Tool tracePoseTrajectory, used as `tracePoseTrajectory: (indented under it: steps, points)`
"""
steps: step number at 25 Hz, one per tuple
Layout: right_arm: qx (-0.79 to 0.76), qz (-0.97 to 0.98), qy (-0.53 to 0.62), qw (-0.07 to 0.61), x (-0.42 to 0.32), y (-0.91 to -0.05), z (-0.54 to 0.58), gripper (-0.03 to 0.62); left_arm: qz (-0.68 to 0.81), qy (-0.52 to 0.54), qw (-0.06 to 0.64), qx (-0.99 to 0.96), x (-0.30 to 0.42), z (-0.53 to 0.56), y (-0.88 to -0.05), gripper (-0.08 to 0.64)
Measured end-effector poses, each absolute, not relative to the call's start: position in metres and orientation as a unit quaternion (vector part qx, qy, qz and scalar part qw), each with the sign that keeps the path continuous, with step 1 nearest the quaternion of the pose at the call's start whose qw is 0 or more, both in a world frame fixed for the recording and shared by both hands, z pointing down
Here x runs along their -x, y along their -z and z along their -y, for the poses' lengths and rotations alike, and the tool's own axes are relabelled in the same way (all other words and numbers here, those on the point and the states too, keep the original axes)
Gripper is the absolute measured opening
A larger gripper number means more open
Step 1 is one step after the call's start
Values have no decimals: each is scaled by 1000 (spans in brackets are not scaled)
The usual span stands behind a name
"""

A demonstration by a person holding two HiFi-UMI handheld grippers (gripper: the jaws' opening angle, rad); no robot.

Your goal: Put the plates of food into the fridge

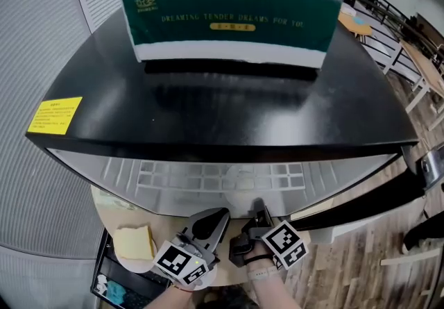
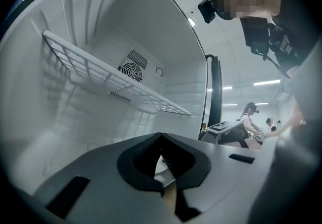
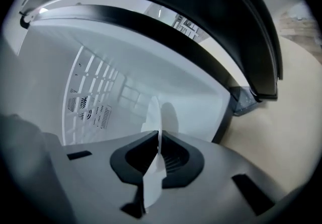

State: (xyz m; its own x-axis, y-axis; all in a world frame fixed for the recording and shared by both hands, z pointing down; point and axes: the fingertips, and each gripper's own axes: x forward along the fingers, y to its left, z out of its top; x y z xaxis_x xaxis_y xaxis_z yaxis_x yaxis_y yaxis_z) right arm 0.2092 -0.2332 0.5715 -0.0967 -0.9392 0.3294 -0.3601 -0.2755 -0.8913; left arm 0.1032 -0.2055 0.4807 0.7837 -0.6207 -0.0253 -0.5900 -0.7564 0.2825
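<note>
A black mini fridge (image 1: 222,106) stands open in front of me, its white inside and wire shelf (image 1: 222,179) showing under the top. My right gripper (image 1: 258,209) (image 3: 157,152) is at the opening, shut on the rim of a white plate (image 3: 160,117). I see that plate edge-on, reaching into the fridge; what lies on it is hidden. My left gripper (image 1: 216,216) (image 2: 163,167) sits just left of the right one and points into the fridge, jaws together, nothing seen between them. A second plate with a slice of toast (image 1: 135,241) lies on the round table at lower left.
A green tissue box (image 1: 229,16) sits on the fridge top, and a yellow label (image 1: 55,114) is stuck at its left corner. The open door (image 1: 368,207) swings out to the right. Inside, the wire shelf (image 2: 110,74) and a fan vent (image 2: 133,67) show. The beige table (image 1: 111,214) carries the fridge.
</note>
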Motion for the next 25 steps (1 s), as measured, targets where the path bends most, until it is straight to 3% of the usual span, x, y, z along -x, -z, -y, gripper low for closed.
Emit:
tracePoseTrajectory:
  steps: [8,20,25]
  points:
    - [651,-524,500,229,-217,-576,241,17,318,70,142,-935,-106,203,-480,-9]
    - [747,-556,364,17,-232,-579,237,98,327,81,147,-930,-96,195,-474,-9]
    - [756,-556,344,5,-236,-577,233,133,331,80,145,-929,-90,189,-473,-9]
